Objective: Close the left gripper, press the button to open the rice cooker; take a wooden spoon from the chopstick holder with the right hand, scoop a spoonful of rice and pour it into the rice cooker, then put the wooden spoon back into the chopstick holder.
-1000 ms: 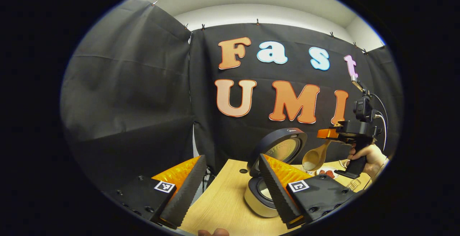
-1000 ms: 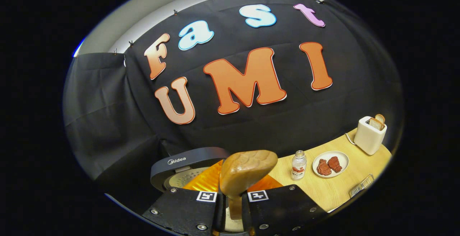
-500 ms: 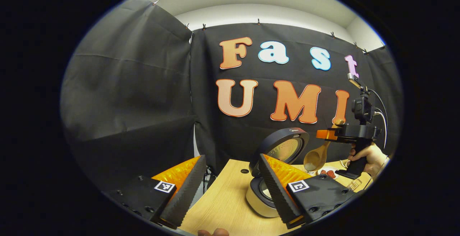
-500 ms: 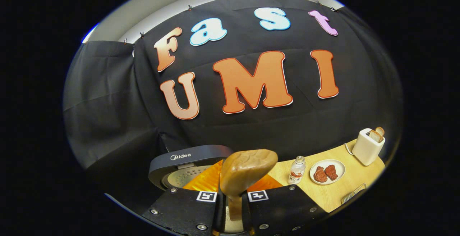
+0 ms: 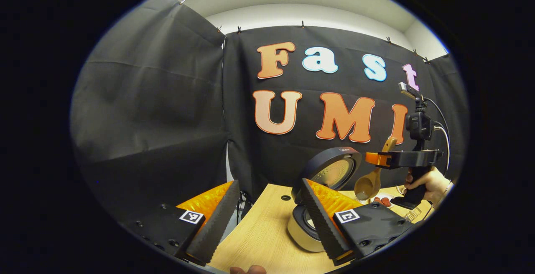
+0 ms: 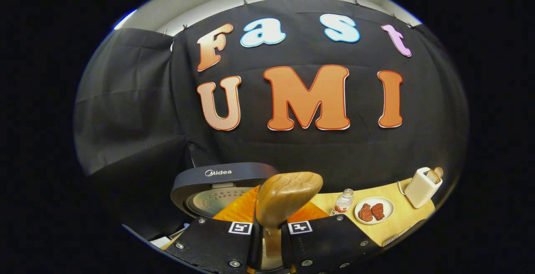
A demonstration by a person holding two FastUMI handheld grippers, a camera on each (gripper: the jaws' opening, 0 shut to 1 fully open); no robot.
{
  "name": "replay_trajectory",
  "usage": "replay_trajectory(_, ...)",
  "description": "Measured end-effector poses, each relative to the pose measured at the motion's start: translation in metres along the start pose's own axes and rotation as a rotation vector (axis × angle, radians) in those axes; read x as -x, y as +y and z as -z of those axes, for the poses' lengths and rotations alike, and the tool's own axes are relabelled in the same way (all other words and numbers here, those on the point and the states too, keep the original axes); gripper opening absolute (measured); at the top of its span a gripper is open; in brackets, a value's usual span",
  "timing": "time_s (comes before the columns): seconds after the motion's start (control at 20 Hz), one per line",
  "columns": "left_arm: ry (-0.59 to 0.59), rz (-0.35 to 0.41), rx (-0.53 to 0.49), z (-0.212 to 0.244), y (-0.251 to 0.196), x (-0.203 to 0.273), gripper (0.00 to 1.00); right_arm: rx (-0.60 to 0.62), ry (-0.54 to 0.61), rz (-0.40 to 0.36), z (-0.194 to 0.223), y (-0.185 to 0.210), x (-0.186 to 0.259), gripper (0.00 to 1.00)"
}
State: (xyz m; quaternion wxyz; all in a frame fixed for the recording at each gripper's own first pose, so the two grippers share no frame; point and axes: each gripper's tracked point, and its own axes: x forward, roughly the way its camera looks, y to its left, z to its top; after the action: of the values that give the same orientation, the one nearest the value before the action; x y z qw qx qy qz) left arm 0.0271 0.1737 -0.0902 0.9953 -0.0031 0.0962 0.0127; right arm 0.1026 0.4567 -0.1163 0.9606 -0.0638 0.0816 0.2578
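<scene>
Right gripper (image 6: 271, 240): fingers clamped on the wooden spoon (image 6: 286, 199) handle, both pressing it. In the left gripper view the spoon (image 5: 368, 185) hangs near-vertical, slightly tilted, handle end up above the fingers, bowl down and empty, above and right of the rice cooker (image 5: 307, 230). Left gripper (image 5: 267, 219): fingers spread wide, holding nothing, above the table (image 5: 259, 240). Cooker lid (image 5: 332, 171) stands open. Farther right: bottle (image 6: 342, 202), plate (image 6: 374, 210), toaster (image 6: 421, 186).
</scene>
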Motion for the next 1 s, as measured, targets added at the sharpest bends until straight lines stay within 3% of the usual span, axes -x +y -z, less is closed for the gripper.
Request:
replay_trajectory(0.45,0.011,-0.013,-0.009,0.002,0.002,-0.001,1.0,0.2,-0.014,-0.059,0.012,0.018,0.0,0.17)
replay_trajectory(0.5,0.009,-0.014,-0.011,0.001,0.003,0.0,0.96,0.22,-0.014,-0.065,0.015,0.019,0.0,0.17)
replay_trajectory(0.7,0.011,-0.022,-0.015,0.001,0.003,0.0,1.0,0.267,-0.02,-0.089,0.016,0.02,-0.004,0.17)
replay_trajectory(0.95,0.011,-0.028,-0.013,-0.002,0.003,0.0,1.0,0.206,-0.012,-0.107,0.016,0.019,-0.003,0.21)
replay_trajectory(1.0,0.01,-0.027,-0.012,-0.002,0.002,0.001,1.0,0.173,-0.011,-0.108,0.015,0.019,-0.002,0.17)
